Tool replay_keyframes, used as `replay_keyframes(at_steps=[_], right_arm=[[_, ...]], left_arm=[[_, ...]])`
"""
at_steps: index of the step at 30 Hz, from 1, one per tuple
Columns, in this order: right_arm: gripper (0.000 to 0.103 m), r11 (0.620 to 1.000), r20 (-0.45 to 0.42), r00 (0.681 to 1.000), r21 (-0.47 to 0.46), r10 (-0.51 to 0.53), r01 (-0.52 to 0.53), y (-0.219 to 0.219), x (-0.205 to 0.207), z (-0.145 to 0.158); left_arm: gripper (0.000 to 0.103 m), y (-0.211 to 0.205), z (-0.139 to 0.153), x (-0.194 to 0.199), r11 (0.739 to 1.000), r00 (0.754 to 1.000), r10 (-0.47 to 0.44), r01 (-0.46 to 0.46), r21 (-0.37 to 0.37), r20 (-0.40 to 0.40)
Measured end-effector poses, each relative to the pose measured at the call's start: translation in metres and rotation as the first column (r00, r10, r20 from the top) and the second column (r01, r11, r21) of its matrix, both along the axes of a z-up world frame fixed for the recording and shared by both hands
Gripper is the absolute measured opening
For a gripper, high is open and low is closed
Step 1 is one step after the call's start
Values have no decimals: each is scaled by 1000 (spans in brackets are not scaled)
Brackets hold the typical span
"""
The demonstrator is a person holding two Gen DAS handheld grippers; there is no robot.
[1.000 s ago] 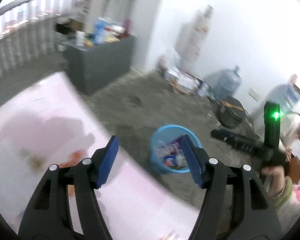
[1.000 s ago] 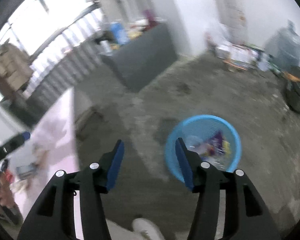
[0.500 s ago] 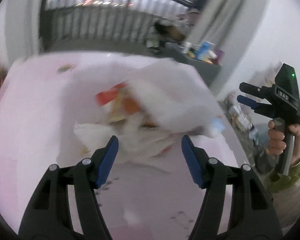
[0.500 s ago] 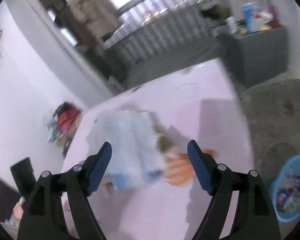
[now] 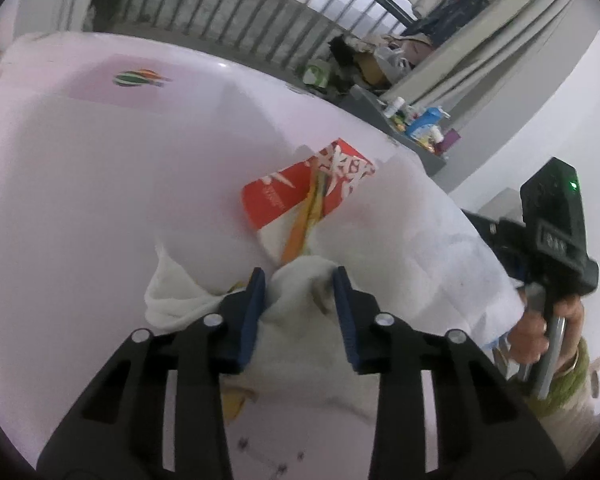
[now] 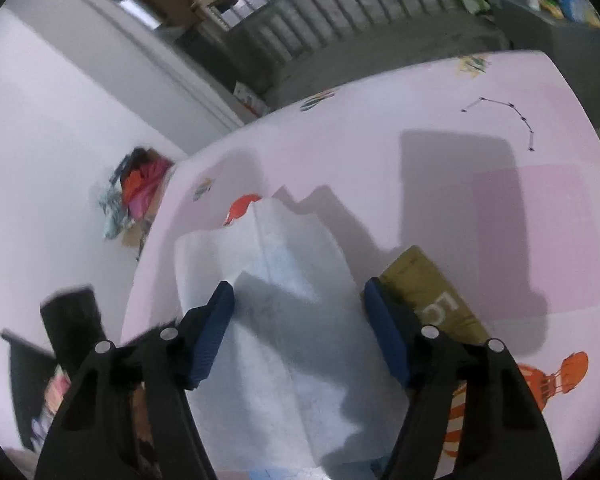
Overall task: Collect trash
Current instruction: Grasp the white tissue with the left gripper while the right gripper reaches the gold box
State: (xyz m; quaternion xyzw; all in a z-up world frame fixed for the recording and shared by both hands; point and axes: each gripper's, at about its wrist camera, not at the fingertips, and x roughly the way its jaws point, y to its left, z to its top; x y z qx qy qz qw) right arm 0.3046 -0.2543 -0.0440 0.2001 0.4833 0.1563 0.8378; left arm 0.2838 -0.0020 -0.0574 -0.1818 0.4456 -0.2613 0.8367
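Left wrist view: left gripper narrowed, pads pinching crumpled white tissue on pink table, red wrapper at 12 o'clock; right wrist view: right gripper spread wide, straddling white paper sheet, olive packet at 2 o'clock

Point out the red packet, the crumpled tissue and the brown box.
red packet [image 5: 276,196], left wrist view, its red lower half.
crumpled tissue [image 5: 300,288], left wrist view, bunched top between the fingers.
brown box [image 6: 432,288], right wrist view, its top face.
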Motion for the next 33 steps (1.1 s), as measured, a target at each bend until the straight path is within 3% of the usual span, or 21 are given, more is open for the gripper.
replay_keyframes(at_steps=[7, 11, 23, 28, 33], right_arm=[[60, 995, -19, 999, 90, -31, 33, 0, -23, -12], [59, 995, -11, 999, 93, -36, 37, -1, -36, -13], [59, 993, -19, 998, 102, -65, 66, 17, -122, -15], [59, 997, -10, 999, 70, -31, 32, 19, -128, -1], [67, 996, 102, 991, 9, -88, 87, -6, -117, 32]], left_arm=[[28, -2, -8, 1, 998, 999, -40, 40, -53, 5], [27, -1, -9, -10, 997, 998, -59, 59, -45, 11], [27, 7, -4, -85, 995, 994, -102, 102, -1, -26], [27, 12, -1, -87, 995, 995, -95, 95, 15, -32], [29, 23, 3, -82, 999, 999, -47, 48, 23, -20]])
